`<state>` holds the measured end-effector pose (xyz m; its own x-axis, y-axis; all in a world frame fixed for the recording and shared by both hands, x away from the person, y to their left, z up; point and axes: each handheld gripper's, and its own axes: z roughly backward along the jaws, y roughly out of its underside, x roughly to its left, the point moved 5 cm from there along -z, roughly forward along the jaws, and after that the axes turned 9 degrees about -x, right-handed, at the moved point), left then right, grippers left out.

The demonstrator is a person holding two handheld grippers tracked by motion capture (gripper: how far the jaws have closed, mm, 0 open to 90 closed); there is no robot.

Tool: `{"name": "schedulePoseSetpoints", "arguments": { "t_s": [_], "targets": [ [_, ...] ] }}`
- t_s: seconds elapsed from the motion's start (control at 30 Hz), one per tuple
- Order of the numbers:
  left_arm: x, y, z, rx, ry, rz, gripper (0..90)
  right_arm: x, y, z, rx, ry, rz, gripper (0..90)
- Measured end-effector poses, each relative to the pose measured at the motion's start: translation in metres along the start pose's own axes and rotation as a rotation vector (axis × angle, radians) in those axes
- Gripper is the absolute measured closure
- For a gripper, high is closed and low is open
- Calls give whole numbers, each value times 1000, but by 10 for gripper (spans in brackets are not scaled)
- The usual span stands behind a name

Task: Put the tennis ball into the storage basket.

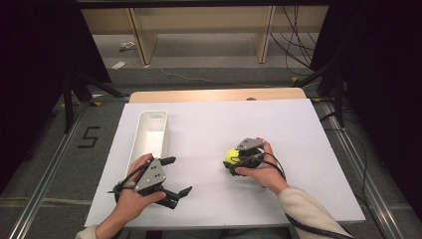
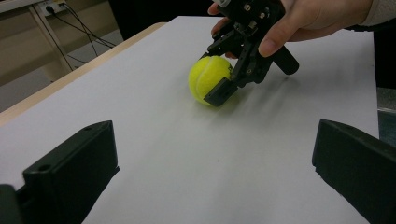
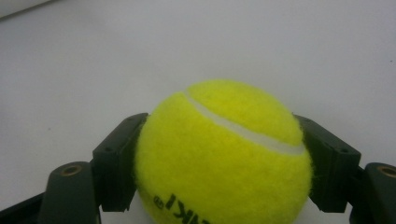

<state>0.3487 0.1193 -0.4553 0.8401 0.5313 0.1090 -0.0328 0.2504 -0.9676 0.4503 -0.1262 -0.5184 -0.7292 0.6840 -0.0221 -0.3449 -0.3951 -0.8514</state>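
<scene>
Tennis ball (image 1: 231,156) on the white table (image 1: 278,129), squeezed between the jaws of my right gripper (image 1: 234,160), my left gripper (image 1: 176,177) spread wide with nothing in it, ball at its 1 o'clock, white bin (image 1: 149,137) at its 11 o'clock

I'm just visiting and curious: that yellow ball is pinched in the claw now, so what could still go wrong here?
The tennis ball is round and fuzzy, and the right claw touches it only at two side pads; lifted fast, it might squirt out and roll off the white table.

The white bin is narrow and sits across the table, so a drop there might miss or bounce out.

The open left claw lies near that path and might get bumped.
</scene>
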Motion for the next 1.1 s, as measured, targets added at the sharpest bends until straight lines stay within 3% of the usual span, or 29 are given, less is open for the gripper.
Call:
{"name": "schedulePoseSetpoints", "arguments": {
  "t_s": [1.1],
  "targets": [
    [-1, 0, 0, 3, 3, -2, 0, 0, -13, 8, -58, 5, -5, 257]
  ]
}}
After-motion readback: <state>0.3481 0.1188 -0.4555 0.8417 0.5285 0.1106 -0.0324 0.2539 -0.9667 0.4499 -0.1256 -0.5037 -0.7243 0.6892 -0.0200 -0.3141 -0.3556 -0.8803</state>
